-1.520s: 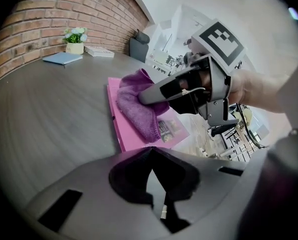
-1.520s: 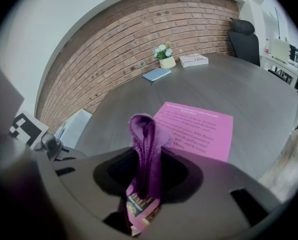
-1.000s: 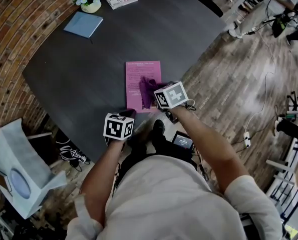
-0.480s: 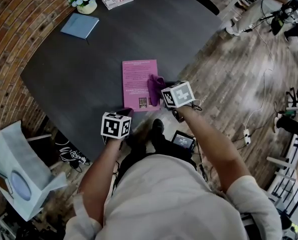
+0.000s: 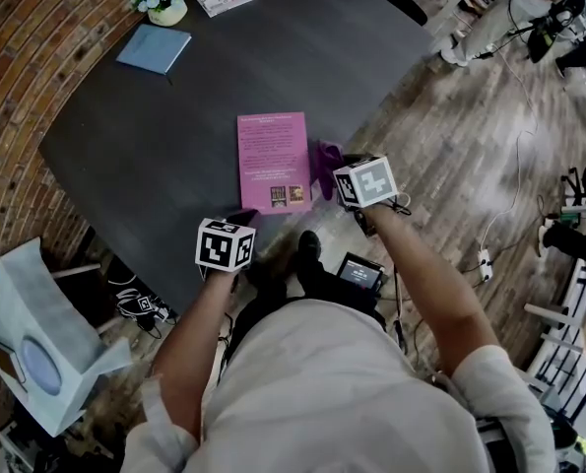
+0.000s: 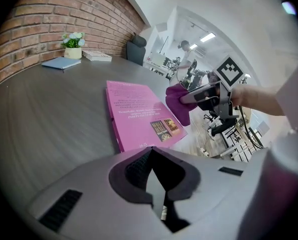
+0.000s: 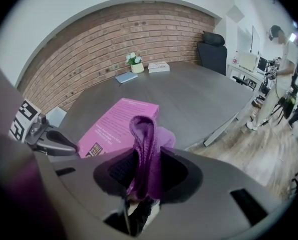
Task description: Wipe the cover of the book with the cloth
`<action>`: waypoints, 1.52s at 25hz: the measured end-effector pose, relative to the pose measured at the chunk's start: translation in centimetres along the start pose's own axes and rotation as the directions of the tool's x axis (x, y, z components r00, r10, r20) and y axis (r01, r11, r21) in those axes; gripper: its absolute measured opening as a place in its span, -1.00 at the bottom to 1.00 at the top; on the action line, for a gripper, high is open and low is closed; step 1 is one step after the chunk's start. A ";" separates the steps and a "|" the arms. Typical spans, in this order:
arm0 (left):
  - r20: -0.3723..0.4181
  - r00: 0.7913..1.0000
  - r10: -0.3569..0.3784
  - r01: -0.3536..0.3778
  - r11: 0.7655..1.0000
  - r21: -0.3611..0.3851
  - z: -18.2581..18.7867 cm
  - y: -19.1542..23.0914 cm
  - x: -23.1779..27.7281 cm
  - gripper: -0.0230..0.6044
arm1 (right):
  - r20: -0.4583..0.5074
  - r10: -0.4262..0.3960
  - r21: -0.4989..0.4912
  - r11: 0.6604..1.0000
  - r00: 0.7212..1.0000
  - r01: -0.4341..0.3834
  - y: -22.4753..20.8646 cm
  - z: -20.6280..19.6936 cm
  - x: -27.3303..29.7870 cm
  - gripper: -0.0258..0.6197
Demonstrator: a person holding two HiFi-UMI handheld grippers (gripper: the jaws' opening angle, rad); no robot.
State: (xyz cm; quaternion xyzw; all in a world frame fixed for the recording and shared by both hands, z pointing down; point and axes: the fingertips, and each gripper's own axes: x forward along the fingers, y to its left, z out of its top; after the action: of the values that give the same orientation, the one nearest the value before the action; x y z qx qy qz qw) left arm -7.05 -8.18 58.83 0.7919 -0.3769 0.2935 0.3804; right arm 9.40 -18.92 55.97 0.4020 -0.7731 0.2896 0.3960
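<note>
The dark wooden desk point(image 5: 174, 136) carries the flat pink rectangular book point(image 5: 271, 156) near its front edge, the left gripper point(image 6: 156, 184) sits by the book's near corner, fingers closed on nothing, and the right gripper point(image 7: 144, 184) has its fingers clamped on the small purple cloth point(image 5: 327, 156) just beside the book's right edge.

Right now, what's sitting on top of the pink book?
Nothing lies on the pink book; its cover shows only print and two small pictures. The purple cloth is beside its right edge, pinched in the jaws of the right gripper. The part of the table under the book is covered.
</note>
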 end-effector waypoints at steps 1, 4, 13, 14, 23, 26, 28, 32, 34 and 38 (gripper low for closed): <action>0.008 1.000 -0.003 0.003 1.000 0.002 0.1 -0.1 -0.2 -0.90 | 0.009 0.003 0.004 1.000 1.000 -0.003 0.0 0.2 -0.3 -0.53; 0.026 1.000 -0.009 0.009 1.000 0.005 0.2 -0.2 -0.6 -0.90 | 0.037 0.025 0.004 1.000 0.999 -0.026 0.7 0.8 -0.9 -0.53; 0.052 0.999 -0.013 0.014 1.000 -0.018 -0.8 -0.4 -2.2 -0.90 | 0.080 0.135 -0.019 0.991 0.988 -0.134 6.6 2.2 -1.7 -0.53; 0.055 0.998 -0.013 0.014 1.000 -0.020 -1.0 -0.4 -2.4 -0.90 | 0.081 0.154 -0.020 0.988 0.985 -0.153 7.5 2.3 -1.6 -0.53; 0.067 0.997 -0.030 0.033 0.999 -0.042 -2.7 -0.2 -4.0 -0.90 | 0.046 0.312 -0.028 0.950 0.949 -0.311 16.2 2.2 0.4 -0.52; 0.073 0.997 -0.025 0.029 0.998 -0.055 -3.2 0.1 -4.5 -0.90 | 0.039 0.360 -0.017 0.933 0.932 -0.360 18.7 2.5 1.0 -0.52; 0.075 0.997 -0.021 0.026 0.998 -0.063 -3.5 0.3 -4.9 -0.90 | 0.032 0.378 -0.012 0.926 0.925 -0.378 19.9 2.6 1.4 -0.52; 0.078 0.997 -0.021 0.026 0.997 -0.073 -3.9 0.7 -5.4 -0.90 | -0.006 0.363 -0.016 0.931 0.932 -0.363 20.5 1.7 2.8 -0.52; 0.080 0.996 -0.024 0.030 0.997 -0.077 -4.0 0.8 -5.6 -0.90 | -0.021 0.348 -0.009 0.937 0.937 -0.348 20.0 1.0 3.2 -0.52; 0.091 0.995 -0.036 0.043 0.996 -0.082 -3.7 0.8 -5.7 -0.90 | -0.023 0.328 0.018 0.945 0.944 -0.328 18.6 0.4 3.1 -0.52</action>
State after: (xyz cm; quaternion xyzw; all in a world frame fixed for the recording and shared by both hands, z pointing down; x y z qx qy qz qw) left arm -11.49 -3.34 56.90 0.7949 -0.3897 0.2341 0.4018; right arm -7.66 -10.97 55.95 0.2668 -0.8220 0.3620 0.3495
